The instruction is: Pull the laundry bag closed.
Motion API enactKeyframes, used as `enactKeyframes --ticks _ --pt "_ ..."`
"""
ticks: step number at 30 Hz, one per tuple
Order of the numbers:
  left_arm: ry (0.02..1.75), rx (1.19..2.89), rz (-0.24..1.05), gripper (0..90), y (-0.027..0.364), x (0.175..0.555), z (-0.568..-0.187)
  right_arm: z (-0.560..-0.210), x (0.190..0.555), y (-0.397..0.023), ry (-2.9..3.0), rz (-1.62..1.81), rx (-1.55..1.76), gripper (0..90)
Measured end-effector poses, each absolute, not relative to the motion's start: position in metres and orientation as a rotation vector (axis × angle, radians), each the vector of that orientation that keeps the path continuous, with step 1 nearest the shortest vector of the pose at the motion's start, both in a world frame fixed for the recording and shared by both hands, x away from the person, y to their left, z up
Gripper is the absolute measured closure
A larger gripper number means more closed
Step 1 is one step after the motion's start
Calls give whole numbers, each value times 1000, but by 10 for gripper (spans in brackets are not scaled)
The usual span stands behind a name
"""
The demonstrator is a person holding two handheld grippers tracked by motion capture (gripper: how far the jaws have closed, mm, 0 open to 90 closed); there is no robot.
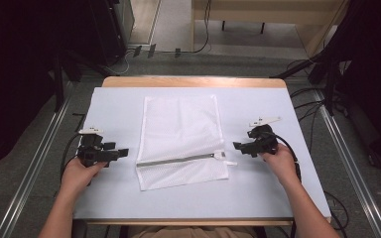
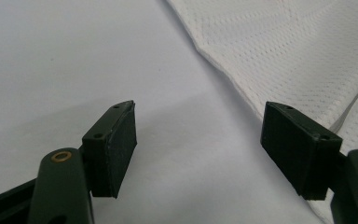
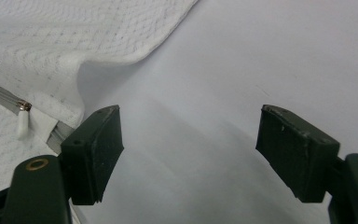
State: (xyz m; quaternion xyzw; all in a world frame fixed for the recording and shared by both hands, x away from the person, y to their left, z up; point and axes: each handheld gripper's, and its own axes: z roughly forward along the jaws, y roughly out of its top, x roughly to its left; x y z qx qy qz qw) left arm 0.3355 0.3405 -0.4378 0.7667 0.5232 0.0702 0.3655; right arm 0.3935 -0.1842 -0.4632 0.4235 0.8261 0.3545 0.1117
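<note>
Your right gripper [image 1: 242, 145] and left gripper [image 1: 120, 152] both gape wide, empty, flanking the mesh bag [image 1: 181, 140] lying flat mid-table; likely pin the fabric, then grip the zipper pull [image 3: 22, 125] squarely

One white mesh bag [image 1: 181, 141], one zipper [image 1: 178, 159], one table [image 1: 114, 114], two tongs: left [image 1: 124, 151], right [image 1: 237, 146].
</note>
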Motion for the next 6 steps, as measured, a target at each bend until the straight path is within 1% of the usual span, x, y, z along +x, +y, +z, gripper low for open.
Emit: enactKeyframes --ticks 6 --pt "1348 1983 203 251 340 336 -440 -465 395 -185 2427 1025 1245 236"
